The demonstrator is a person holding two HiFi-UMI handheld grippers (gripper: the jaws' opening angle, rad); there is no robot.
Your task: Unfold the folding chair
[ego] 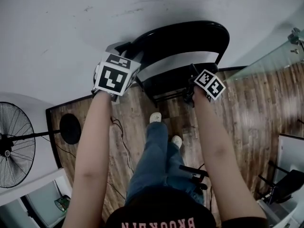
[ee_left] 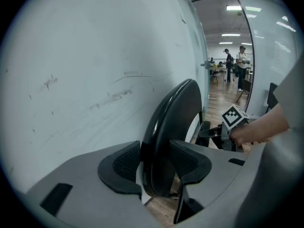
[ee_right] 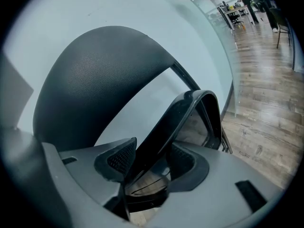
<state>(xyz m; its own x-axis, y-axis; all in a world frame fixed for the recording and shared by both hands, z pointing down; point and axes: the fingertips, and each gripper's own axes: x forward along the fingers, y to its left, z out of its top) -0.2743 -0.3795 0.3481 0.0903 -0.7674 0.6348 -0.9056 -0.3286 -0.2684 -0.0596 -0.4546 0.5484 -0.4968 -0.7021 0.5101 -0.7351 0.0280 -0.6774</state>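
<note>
With the folding chair (ego: 185,37) standing at your 12 o'clock by the wall (ego: 71,23), your left claw (ee_left: 159,165) grips its backrest (ee_left: 173,122) edge, partly closed, while your right claw (ee_right: 152,167) clamps the seat (ee_right: 175,122), nearer you toward 6.

Blue jeans (ego: 152,156), white shoes (ego: 156,117), dark pink-lettered top (ego: 159,220), grey left gripper (ee_left: 156,163), grey right gripper (ee_right: 149,163), marker cubes (ego: 112,75)

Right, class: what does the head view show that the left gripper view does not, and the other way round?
Only the head view: a standing fan and the person's shoes. Only the left gripper view: the left claw clamped on the edge of the folding chair, and two people far off down the room. Both: that chair, the white wall, the wooden floor.
</note>
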